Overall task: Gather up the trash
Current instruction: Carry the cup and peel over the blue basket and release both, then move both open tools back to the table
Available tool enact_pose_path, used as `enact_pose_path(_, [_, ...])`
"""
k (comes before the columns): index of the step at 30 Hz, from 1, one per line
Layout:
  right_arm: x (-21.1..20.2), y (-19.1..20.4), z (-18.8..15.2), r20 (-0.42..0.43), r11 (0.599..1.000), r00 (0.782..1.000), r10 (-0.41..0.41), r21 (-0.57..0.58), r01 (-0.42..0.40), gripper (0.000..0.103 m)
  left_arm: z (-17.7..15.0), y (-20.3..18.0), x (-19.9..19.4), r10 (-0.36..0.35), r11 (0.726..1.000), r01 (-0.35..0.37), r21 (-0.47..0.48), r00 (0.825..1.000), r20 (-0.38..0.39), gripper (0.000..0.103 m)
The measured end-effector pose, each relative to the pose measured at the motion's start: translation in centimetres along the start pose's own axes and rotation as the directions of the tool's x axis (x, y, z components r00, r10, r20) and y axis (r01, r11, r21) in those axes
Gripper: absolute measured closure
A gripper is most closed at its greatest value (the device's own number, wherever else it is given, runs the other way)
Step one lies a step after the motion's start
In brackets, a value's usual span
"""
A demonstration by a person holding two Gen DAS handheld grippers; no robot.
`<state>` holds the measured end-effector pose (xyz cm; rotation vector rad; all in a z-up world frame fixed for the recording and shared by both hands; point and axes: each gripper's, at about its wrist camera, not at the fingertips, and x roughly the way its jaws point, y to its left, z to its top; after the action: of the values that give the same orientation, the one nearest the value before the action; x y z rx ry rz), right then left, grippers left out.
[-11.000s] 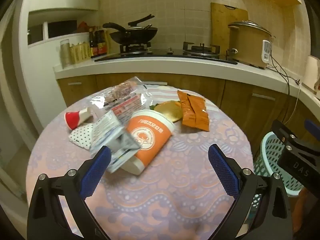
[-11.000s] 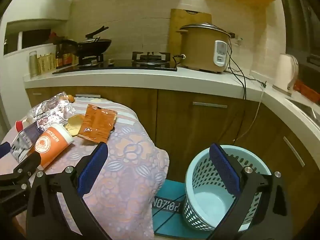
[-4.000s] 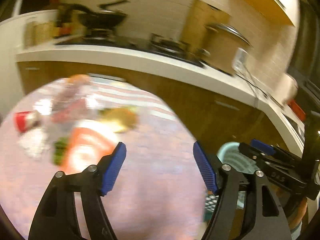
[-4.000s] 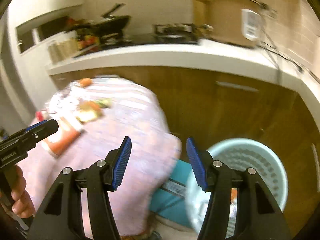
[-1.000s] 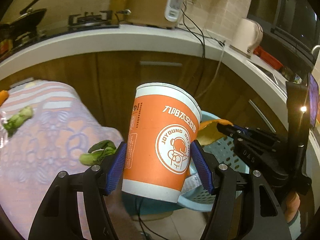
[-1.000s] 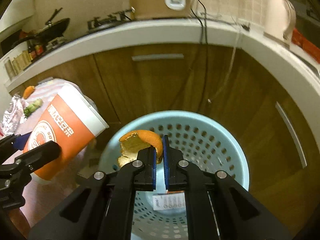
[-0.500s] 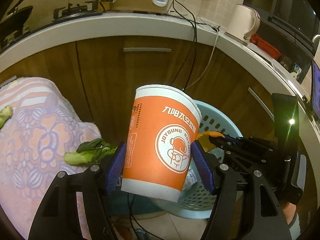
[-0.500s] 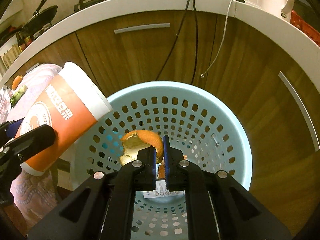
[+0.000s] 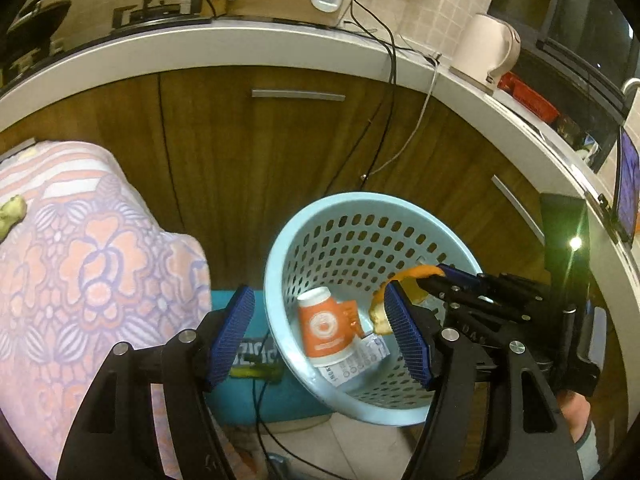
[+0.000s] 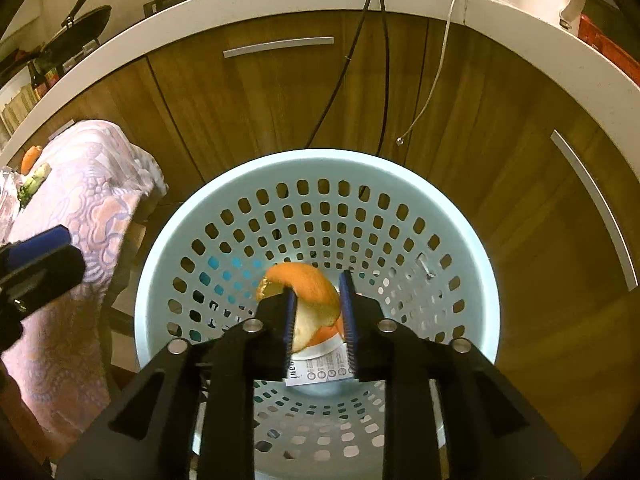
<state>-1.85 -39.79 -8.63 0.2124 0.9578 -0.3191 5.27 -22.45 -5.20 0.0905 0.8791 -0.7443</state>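
Over the basket [image 10: 160,264], right tool [image 10: 318,312] loosely straddles orange peel [image 10: 312,280].

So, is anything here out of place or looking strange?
Little stands out. The orange cup lies tipped over inside the blue basket, which suits trash. The orange peel hangs between the fingers of the right gripper above the basket. A vegetable scrap sits on the tablecloth.

Home kitchen: stove [image 9: 160,6], kettle [image 9: 486,50], wooden cabinets [image 9: 280,152]
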Motion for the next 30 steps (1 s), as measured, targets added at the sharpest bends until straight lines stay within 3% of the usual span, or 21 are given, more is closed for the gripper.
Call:
enact_pose_path(2, [0.0, 0.3, 0.1, 0.0, 1.0, 1.0, 0.002, -0.004, -0.002, 0.074, 0.0, 0.2, -0.5, 0.002, 1.0, -0.002, -0.006, 1.0, 0.011, 0.037])
enact_pose_path(4, [-0.2, 0.5, 0.1, 0.008, 1.0, 1.0, -0.001, -0.009, 0.001, 0.058, 0.1, 0.4, -0.9, 0.003, 1.0, -0.003, -0.011, 1.0, 0.02, 0.037])
enact_pose_path(5, [-0.4, 0.6, 0.1, 0.014, 1.0, 1.0, -0.001, -0.011, 0.001, 0.056, 0.1, 0.5, -1.1, 0.004, 1.0, -0.003, -0.013, 1.0, 0.023, 0.037])
enact_pose_path(17, [-5.4, 5.3, 2.5, 0.142, 0.994, 0.987, 0.079, -0.086, -0.067, 0.056, 0.4, 4.3, -6.8, 0.046, 0.995, -0.034, -0.09, 0.989, 0.141, 0.037])
enact_pose_path(24, [-8.7, 10.6, 4.5, 0.22, 0.976, 0.96, 0.173, -0.171, -0.137, 0.056, 0.1, 8.3, -12.7, 0.131, 0.98, -0.089, -0.177, 0.962, 0.24, 0.037])
enact_pose_path(30, [-10.1, 15.3, 5.6, 0.245, 0.949, 0.933, 0.264, -0.24, -0.206, 0.056, -1.3, 12.3, -16.5, 0.214, 0.954, -0.142, -0.266, 0.939, 0.268, 0.037])
